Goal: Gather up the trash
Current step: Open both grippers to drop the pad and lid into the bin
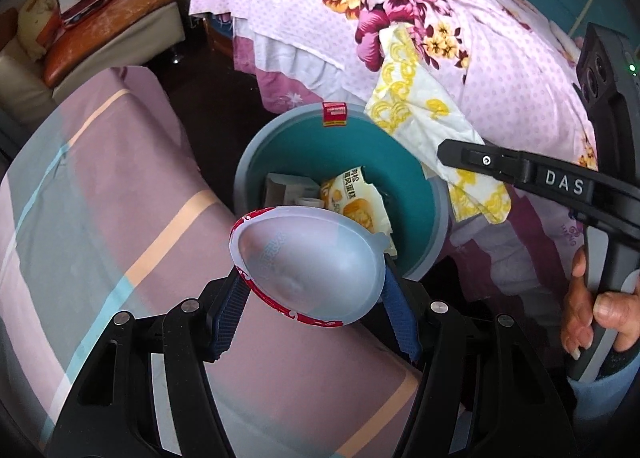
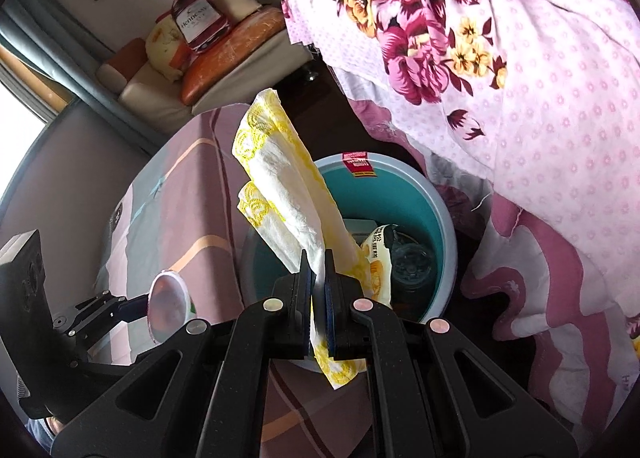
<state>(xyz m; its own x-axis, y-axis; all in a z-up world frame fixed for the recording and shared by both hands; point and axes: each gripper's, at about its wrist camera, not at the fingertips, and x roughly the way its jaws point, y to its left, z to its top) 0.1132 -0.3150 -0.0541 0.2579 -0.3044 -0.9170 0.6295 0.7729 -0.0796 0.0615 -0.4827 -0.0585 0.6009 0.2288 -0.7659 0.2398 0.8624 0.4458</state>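
Centre of both frames: teal trash bin (image 1: pixel 400 178), already holding a yellow snack wrapper (image 1: pixel 356 204). Lower centre, left view: left gripper (image 1: pixel 316 298), its blue pads clamped on a clear plastic cup (image 1: pixel 308 262) beside the bin rim. Right view: right gripper (image 2: pixel 318 286) pinched shut on a yellow-patterned napkin (image 2: pixel 280 186) over the bin. Upper right: floral bedspread (image 1: pixel 440 18).

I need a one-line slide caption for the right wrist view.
Right gripper pinching a yellow-patterned napkin above the teal trash bin.
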